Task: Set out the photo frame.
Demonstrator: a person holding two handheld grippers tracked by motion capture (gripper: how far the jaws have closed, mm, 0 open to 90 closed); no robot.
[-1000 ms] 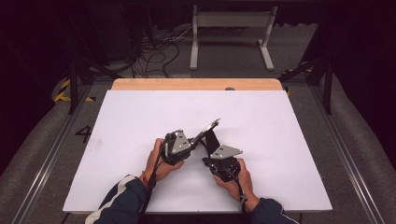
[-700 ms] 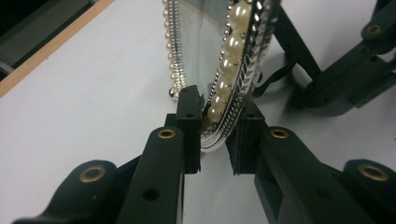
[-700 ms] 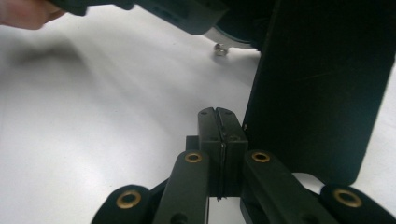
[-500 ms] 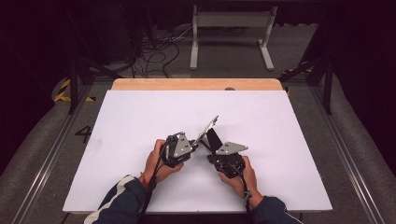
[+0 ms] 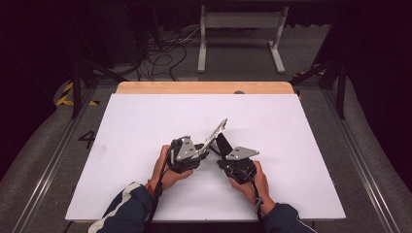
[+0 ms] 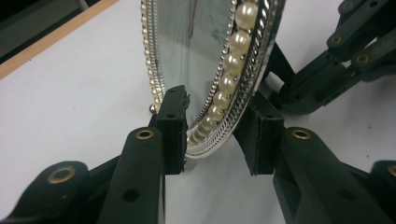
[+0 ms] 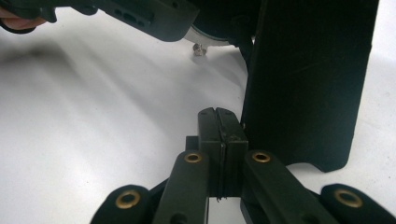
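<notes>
Standing the pearl-rimmed mirror (image 6: 219, 70) on the white table (image 5: 145, 126) mid-board: we are easing the left gripper (image 6: 217, 133), its jaws just opening off the rim; right gripper (image 7: 219, 135) jaws together beside the black prop stand (image 7: 308, 79); withdrawing hands is remaining

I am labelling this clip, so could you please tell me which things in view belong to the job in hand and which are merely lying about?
In the job:
- pearl-rimmed frame, tilted up on the table
- its black back stand
- left gripper, jaws just opening around the frame's rim
- right gripper, shut beside the stand

Lying about:
- white table
- cables on the floor
- white stand
</notes>
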